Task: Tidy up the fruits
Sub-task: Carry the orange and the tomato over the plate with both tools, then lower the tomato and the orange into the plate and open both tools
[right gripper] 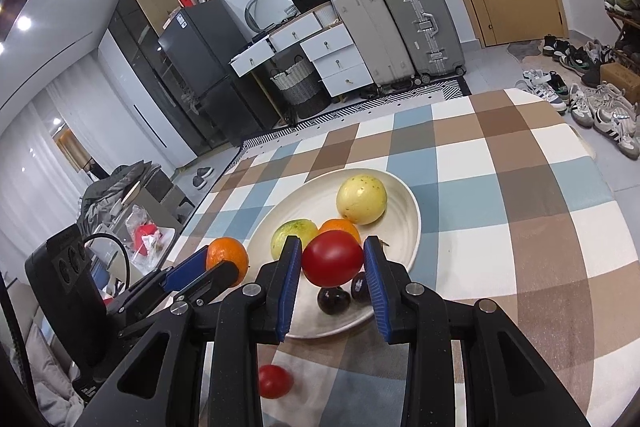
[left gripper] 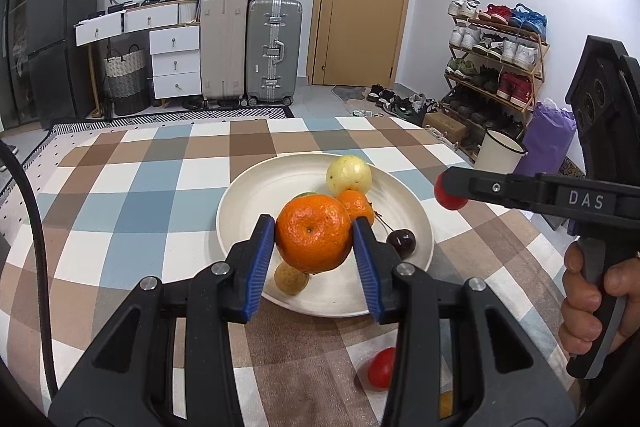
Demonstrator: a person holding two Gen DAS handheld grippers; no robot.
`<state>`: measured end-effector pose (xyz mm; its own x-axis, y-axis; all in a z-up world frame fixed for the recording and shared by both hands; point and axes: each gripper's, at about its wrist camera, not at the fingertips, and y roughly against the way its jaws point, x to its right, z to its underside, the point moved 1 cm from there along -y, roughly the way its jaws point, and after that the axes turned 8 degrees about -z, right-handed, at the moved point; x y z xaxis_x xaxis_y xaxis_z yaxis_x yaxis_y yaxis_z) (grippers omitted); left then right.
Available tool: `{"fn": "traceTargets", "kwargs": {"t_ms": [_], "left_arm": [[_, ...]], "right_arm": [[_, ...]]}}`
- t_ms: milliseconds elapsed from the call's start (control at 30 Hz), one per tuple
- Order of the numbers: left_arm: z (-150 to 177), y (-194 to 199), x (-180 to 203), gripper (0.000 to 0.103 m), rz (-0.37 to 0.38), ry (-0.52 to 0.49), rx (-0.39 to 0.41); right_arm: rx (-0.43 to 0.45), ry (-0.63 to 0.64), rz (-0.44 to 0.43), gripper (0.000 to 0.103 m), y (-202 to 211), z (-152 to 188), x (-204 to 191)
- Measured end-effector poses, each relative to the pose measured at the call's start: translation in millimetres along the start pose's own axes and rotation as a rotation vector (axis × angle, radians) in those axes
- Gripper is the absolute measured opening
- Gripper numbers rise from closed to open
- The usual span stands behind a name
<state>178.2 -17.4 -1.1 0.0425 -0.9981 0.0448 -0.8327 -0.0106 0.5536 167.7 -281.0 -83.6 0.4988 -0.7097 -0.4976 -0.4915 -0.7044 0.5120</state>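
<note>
The left tool (left gripper: 314,241) was clenched on a large orange mandarin (left gripper: 313,233), its blue pads (left gripper: 262,259) pressing both sides of the fruit. The mandarin was held above the near part of a cream plate (left gripper: 256,187), clear of the plate's surface.

The right tool (right gripper: 332,265) was clenched on a red tomato (right gripper: 332,263), gripped between its blue pads (right gripper: 290,279) and held above the near rim of the same plate (right gripper: 404,199). In the left wrist view that tool reached in from the right, the tomato (left gripper: 450,195) showing at its tip beyond the plate's right edge, with a person's hand (left gripper: 592,303) around its grip.

The plate stood on a bench (left gripper: 140,195) covered by a brown, blue and white check cloth. Lying in it were a pale yellow round fruit (right gripper: 361,199) at the far side, a small mandarin (right gripper: 340,227), a green-yellow fruit (right gripper: 292,237), two dark cherries (right gripper: 333,299) toward the near side, and a small brown fruit (left gripper: 291,279) seen in the left wrist view only.

A second, smaller red tomato (right gripper: 274,381) lay on the cloth, off the plate, near its front edge.
</note>
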Motion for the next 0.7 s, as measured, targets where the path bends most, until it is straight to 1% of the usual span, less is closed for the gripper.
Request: {"fn": "traceTargets", "kwargs": {"t_ms": [100,233,467,700], "left_arm": [[2.3,-4.8,-0.6,0.037,0.000,0.003,-0.005],[5.3,-9.6,2.0,0.037,-0.006,-0.007,-0.009],[8.3,-15.2,3.5,0.037,-0.006,-0.014,-0.017],[9.0,-20.3,1.6,0.037,0.000,-0.010,-0.030]], "right_arm": [[0.003,0.020,0.019,0.032,-5.8,0.3,2.8],[0.002,0.019,0.009,0.032,-15.3,-3.3,11.0],[0.012,0.032,0.014,0.032,-24.6,-6.5,16.1],[-0.021,0.024,0.022,0.032,-41.2,1.2,21.5]]}}
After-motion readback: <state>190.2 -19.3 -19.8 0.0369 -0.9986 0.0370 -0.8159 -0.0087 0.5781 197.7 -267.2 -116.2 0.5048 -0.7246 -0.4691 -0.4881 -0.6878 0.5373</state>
